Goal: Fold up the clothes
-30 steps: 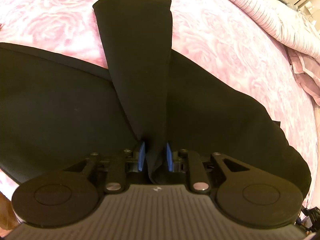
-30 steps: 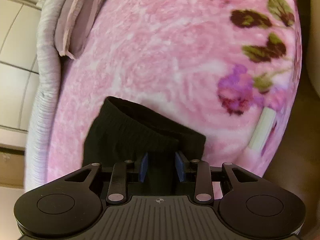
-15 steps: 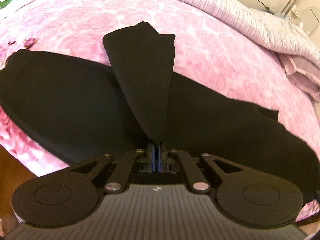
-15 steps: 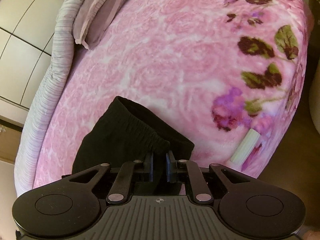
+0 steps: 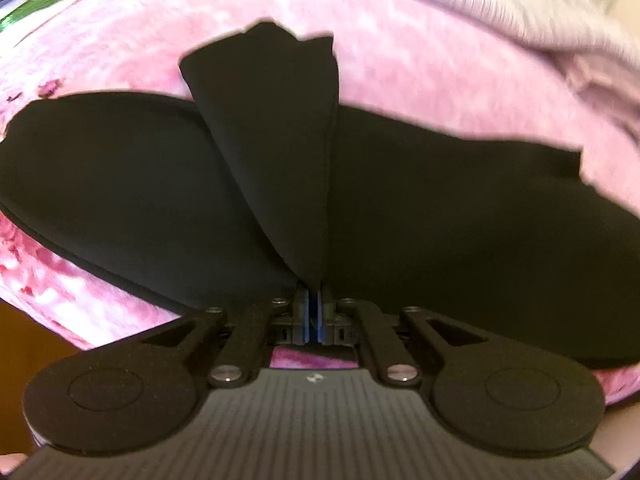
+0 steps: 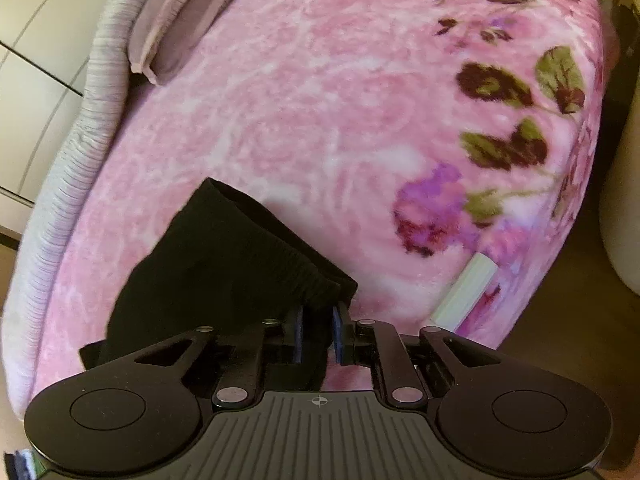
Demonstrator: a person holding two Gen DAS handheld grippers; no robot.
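Black trousers (image 5: 400, 208) lie spread across the pink bed (image 5: 400, 68); the left claw (image 5: 311, 312) is clamped on a raised fold of them. From the right wrist, the right claw (image 6: 317, 334) straddles their waistband (image 6: 264, 240), fingers slightly apart, grip uncertain.

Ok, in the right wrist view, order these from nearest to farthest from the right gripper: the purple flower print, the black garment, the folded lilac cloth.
1. Black garment: between the right gripper fingers.
2. Purple flower print: on the pink blanket, ahead and right.
3. Folded lilac cloth: far end, upper left, beside the grey bedding.
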